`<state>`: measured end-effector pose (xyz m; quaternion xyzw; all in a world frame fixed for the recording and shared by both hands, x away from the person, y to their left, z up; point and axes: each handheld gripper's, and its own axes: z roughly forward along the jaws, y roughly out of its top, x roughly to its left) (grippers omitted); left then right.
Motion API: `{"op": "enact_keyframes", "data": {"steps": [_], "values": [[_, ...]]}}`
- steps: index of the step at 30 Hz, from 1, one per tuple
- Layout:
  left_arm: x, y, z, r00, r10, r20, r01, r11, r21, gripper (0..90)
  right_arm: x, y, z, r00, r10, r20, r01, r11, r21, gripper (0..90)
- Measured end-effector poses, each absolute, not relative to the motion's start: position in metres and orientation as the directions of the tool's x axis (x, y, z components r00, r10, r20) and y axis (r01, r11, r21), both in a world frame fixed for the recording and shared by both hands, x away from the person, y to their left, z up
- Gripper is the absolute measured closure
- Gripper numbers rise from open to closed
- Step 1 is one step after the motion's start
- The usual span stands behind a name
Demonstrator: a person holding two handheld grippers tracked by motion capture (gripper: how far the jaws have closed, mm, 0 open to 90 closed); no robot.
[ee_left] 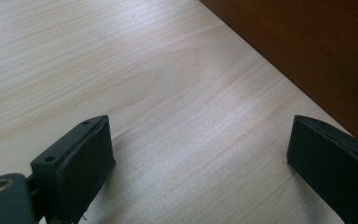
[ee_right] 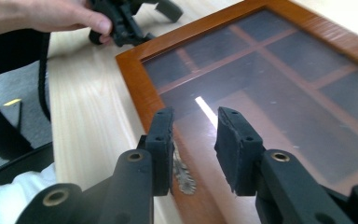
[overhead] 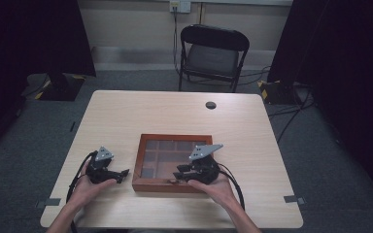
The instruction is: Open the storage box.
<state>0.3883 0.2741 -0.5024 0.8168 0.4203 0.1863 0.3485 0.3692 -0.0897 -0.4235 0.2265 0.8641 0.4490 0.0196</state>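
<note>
Two grippers sit low over the near part of the wooden table (overhead: 126, 111), one in each of the person's hands. The left gripper (overhead: 119, 174) rests on the bare tabletop with its jaws spread wide and nothing between them; in the left gripper view only pale wood grain lies in the gap, and the brown side of the wooden box (ee_left: 307, 51) runs just beyond its right jaw. The box (overhead: 148, 184), flat with a glass lid showing compartments beneath, lies just to the right of that gripper. The right gripper (overhead: 180, 171) is over the near edge of the box, its jaws part open with a narrow gap. A small metal clasp (ee_right: 182, 175) on the frame sits by its left jaw; whether the jaw touches it I cannot tell. Beyond the table stands a black folding chair (overhead: 213, 53).
</note>
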Motion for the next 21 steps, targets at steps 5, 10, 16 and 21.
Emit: {"op": "enact_keyframes", "data": {"steps": [5,10,16,21], "values": [[0.388,0.274,-0.502,0.577,0.817,0.011,0.557,-0.403,0.726,6.2,0.368,-0.082,-0.428,-0.910,0.375,0.176,0.364,0.522,0.771,69.1],[0.388,0.274,-0.502,0.577,0.817,0.011,0.557,-0.403,0.726,6.2,0.367,-0.076,-0.433,-0.919,0.351,0.177,0.354,0.543,0.762,71.1],[0.388,0.274,-0.502,0.580,0.815,0.010,0.558,-0.406,0.724,6.2,0.369,-0.071,-0.437,-0.925,0.340,0.169,0.344,0.562,0.752,75.1],[0.388,0.274,-0.502,0.580,0.814,0.008,0.559,-0.406,0.723,6.1,0.371,-0.073,-0.436,-0.929,0.333,0.163,0.335,0.564,0.755,75.6]]}}
